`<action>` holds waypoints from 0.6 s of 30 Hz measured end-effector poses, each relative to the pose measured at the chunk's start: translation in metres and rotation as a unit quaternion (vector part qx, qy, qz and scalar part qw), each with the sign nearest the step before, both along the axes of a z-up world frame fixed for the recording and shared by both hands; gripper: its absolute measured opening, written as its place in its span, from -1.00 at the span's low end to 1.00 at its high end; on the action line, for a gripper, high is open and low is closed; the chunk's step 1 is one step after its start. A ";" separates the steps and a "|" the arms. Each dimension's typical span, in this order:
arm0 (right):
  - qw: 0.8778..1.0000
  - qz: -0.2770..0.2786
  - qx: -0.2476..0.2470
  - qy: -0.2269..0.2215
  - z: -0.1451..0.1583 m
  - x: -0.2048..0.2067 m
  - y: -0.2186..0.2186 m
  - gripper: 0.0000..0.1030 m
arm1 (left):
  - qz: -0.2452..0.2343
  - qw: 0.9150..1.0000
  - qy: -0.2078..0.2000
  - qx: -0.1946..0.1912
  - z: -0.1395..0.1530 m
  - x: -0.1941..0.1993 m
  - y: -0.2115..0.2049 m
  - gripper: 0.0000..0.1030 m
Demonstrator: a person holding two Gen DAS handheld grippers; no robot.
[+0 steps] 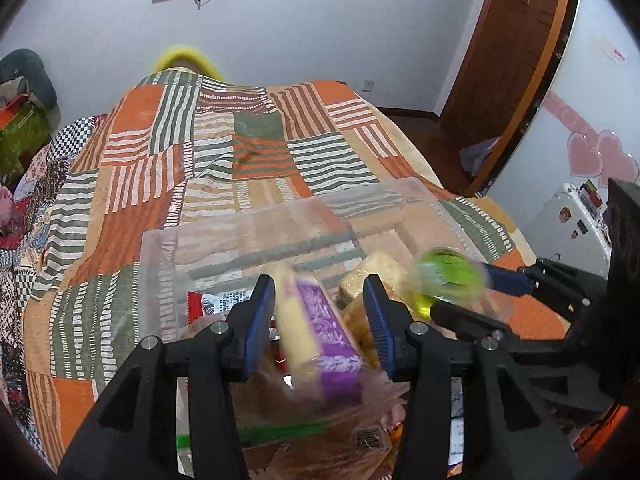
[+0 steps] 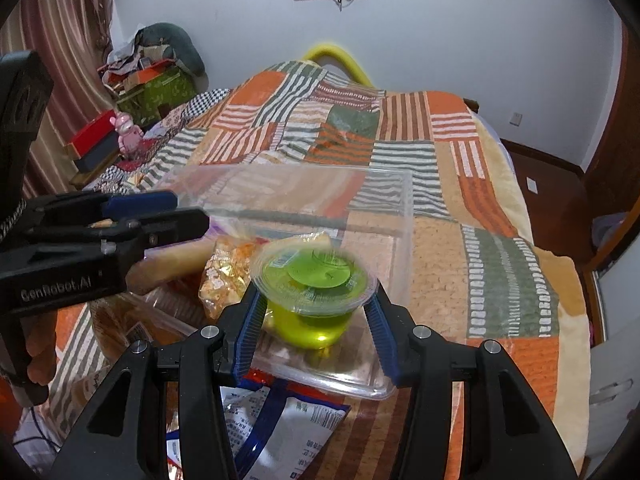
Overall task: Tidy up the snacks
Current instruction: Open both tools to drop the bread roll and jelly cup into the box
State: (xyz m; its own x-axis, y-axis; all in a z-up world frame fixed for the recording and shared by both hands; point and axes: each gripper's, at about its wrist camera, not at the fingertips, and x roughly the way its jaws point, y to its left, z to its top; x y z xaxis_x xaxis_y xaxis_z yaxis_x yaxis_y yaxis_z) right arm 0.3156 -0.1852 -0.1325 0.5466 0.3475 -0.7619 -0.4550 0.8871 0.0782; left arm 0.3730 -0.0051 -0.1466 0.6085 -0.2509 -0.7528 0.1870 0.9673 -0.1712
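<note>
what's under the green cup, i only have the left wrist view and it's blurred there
Observer: The green jelly cup is held in the right gripper above the clear plastic bin, over a bare part of its floor.
Operator: anything next to it in the bin
Observer: A crinkly orange and gold snack bag lies just to its left.
Operator: what's in front of the bin on the right side
Observer: A blue and white snack packet lies on the bedspread, outside the bin's near wall.
</note>
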 end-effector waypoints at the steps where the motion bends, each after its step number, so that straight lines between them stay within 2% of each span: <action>1: 1.000 0.000 -0.001 -0.002 0.001 -0.001 0.000 -0.09 | 0.001 1.000 -0.001 -0.001 0.001 -0.001 0.000 -0.11; 8: 0.999 0.011 -0.007 -0.032 0.018 -0.014 0.000 -0.04 | -0.005 1.000 -0.021 0.011 0.018 -0.020 0.001 -0.10; 13: 0.999 0.011 0.004 -0.034 0.025 -0.026 -0.004 0.01 | 0.001 0.999 -0.043 0.018 0.033 -0.044 0.012 0.04; 18: 1.000 0.005 0.009 -0.025 0.022 -0.037 -0.009 0.18 | 0.011 0.998 -0.048 0.027 0.036 -0.069 0.028 0.13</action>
